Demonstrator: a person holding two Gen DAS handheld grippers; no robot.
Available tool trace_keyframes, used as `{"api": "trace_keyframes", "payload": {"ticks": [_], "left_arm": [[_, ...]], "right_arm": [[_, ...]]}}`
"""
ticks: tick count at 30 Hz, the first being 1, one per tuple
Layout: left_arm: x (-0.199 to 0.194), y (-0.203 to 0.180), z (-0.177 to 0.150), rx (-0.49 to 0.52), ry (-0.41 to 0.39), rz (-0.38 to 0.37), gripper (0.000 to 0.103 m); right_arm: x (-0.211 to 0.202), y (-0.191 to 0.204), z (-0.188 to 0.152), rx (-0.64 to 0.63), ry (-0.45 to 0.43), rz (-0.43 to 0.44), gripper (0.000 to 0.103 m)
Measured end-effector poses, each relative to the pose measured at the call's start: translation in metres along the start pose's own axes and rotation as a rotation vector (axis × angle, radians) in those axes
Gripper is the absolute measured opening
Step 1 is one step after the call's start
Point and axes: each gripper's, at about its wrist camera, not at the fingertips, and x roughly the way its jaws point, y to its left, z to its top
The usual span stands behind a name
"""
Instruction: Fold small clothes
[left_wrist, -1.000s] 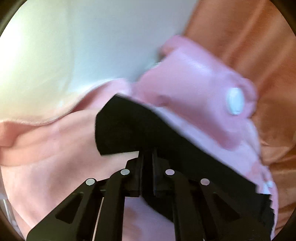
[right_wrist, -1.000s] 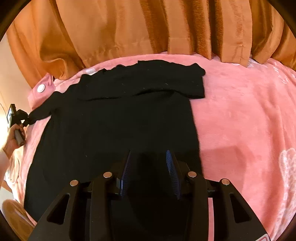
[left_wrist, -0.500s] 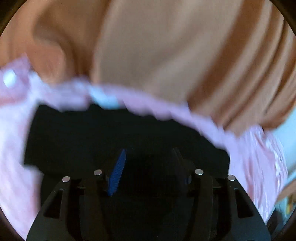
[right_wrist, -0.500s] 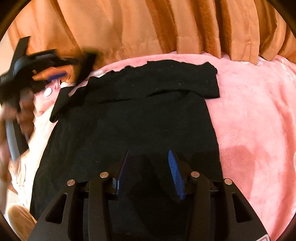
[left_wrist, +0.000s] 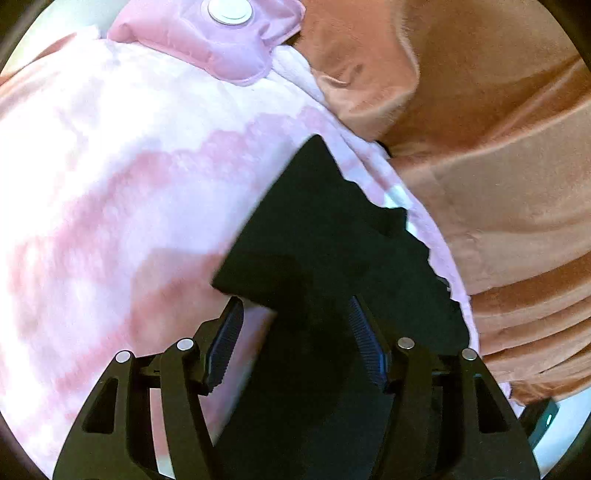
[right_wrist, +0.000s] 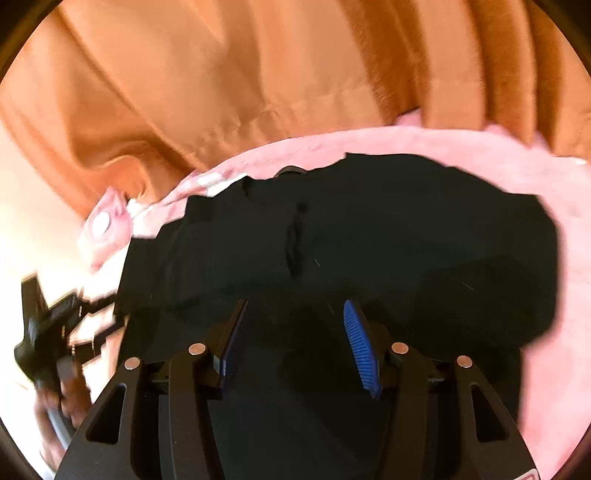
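orange curtain: far backdrop. pink blanket: bed cover. black garment: lies on the blanket, left sleeve now folded inward rather than stretched out, so one fold looks done. left claw: has let go, agape over the sleeve edge. right claw: agape, empty, over the garment.

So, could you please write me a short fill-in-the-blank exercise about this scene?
1. The garment being folded is ____ in colour.
2. It lies on a ____ blanket.
3. Behind the bed hangs an ____ curtain.
4. The fingers of the left gripper and the right gripper are ____, gripping nothing.

Missing words: black; pink; orange; open
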Motion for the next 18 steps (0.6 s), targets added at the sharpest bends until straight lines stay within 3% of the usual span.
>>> {"api": "trace_keyframes", "payload": {"ticks": [3, 6, 8, 12, 18], "left_arm": [[0.003, -0.001, 0.006, 0.006, 0.008, -0.006, 0.057], [-0.001, 0.011, 0.012, -0.069, 0.026, -0.064, 0.057], [-0.002, 0.019, 0.014, -0.121, 0.048, -0.113, 0.057], [0.005, 0.016, 0.015, -0.148, 0.063, -0.140, 0.058], [0.003, 0.010, 0.010, -0.174, 0.077, -0.175, 0.060]], "right_arm": [[0.029, 0.012, 0.015, 0.041, 0.029, -0.001, 0.050], [0.047, 0.025, 0.018, 0.053, 0.049, 0.009, 0.033], [0.052, 0.034, 0.020, 0.037, 0.046, 0.013, 0.004], [0.035, 0.058, 0.028, -0.017, -0.024, 0.034, 0.002], [-0.032, 0.090, 0.059, -0.061, -0.172, 0.155, 0.002]]}}
